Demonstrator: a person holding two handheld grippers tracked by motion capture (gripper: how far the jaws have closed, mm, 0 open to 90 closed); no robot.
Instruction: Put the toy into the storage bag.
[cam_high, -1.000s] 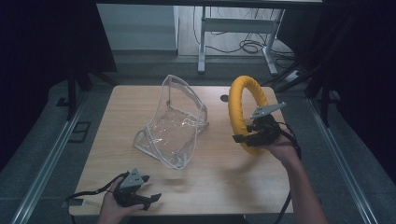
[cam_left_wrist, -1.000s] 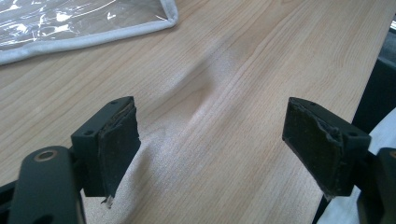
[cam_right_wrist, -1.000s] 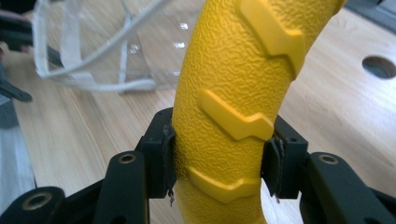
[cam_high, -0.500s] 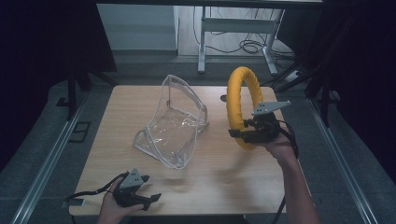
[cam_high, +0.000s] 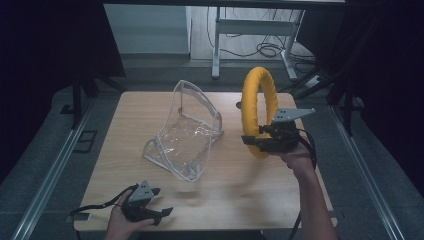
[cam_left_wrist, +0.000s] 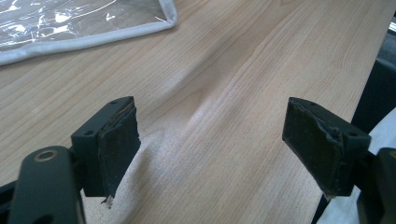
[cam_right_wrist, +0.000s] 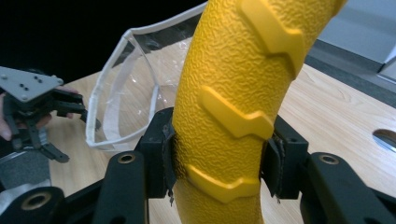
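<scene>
Plainly, the right gripper (cam_right_wrist: 217, 163) is clamped on the yellow ring (cam_high: 258, 107), which stands upright above its jaws; held so low, it might pivot or slip. Left gripper (cam_left_wrist: 210, 149) rests with jaws apart, clear bag (cam_high: 185, 132) ahead

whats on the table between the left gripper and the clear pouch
Nothing: in the high view bare wooden table separates the left gripper from the clear pouch, and the left gripper view shows the same empty wood.

left gripper (cam_left_wrist: 212, 140) jaws wide apart above wooden table (cam_left_wrist: 243, 84), clear bag (cam_left_wrist: 79, 23) beyond
</scene>
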